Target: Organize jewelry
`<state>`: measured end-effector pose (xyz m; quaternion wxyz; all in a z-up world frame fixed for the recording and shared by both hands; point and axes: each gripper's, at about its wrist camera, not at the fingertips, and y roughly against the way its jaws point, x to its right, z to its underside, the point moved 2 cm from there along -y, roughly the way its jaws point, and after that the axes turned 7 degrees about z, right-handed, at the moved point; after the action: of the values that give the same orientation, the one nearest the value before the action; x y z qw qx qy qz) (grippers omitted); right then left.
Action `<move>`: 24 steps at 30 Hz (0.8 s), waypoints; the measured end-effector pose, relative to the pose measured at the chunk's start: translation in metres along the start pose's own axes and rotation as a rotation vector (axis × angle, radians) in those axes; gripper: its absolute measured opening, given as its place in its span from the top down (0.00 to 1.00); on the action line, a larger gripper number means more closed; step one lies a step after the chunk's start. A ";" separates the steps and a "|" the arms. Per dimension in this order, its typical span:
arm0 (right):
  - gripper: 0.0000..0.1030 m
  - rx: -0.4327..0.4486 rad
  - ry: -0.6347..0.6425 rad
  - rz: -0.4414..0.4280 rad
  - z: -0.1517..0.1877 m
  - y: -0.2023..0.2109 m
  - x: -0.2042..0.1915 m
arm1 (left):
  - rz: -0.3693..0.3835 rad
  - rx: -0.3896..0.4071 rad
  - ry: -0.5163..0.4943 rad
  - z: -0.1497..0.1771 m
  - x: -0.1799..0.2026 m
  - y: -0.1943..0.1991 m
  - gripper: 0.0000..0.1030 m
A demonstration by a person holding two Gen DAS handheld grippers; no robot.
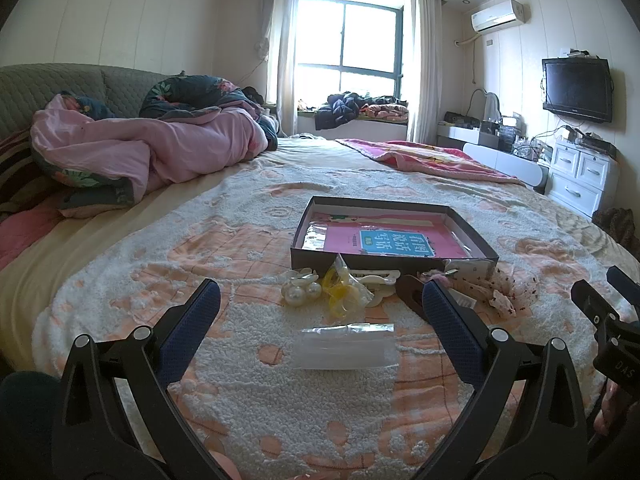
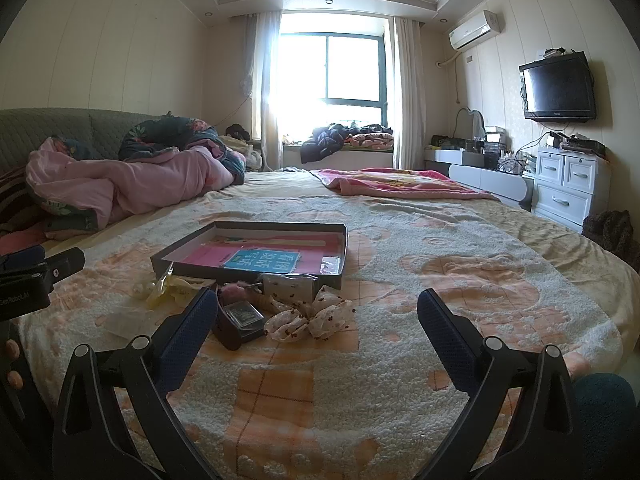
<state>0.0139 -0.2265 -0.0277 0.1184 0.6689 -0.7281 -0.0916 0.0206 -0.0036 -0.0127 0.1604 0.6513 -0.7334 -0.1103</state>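
Here, the shallow dark cardboard box lined with a pink booklet sits open on the fluffy peach-and-white bedspread, and it reads as the place the jewelry is meant to end up, since nothing but the booklet lies in it. The pieces are strung along the box's near wall: a cream pearl-cluster hair clip off its left corner, a crumpled yellow plastic-wrapped item just beside that, a white hair claw against the wall, and a spotted fabric bow with a small dark open case nearer its right end. A flat clear plastic bag lies nearer than the clip. The left gripper is spread wide and empty, framing that bag, probably the first pick. The right gripper is likewise released, hovering near the bow.
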 end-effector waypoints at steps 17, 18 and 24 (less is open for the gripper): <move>0.06 -0.025 0.010 -0.031 0.002 -0.003 -0.004 | 0.000 -0.024 0.020 0.004 -0.005 -0.003 0.10; 0.06 -0.032 0.015 -0.038 0.002 -0.004 -0.006 | -0.002 -0.027 0.025 0.005 -0.006 -0.003 0.10; 0.06 -0.052 0.043 -0.082 0.004 -0.009 -0.014 | -0.007 -0.052 0.043 0.004 -0.014 -0.008 0.10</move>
<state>0.0223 -0.2132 -0.0351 0.1474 0.6967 -0.6947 -0.1011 0.0281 0.0086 -0.0205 0.1929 0.6517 -0.7243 -0.1158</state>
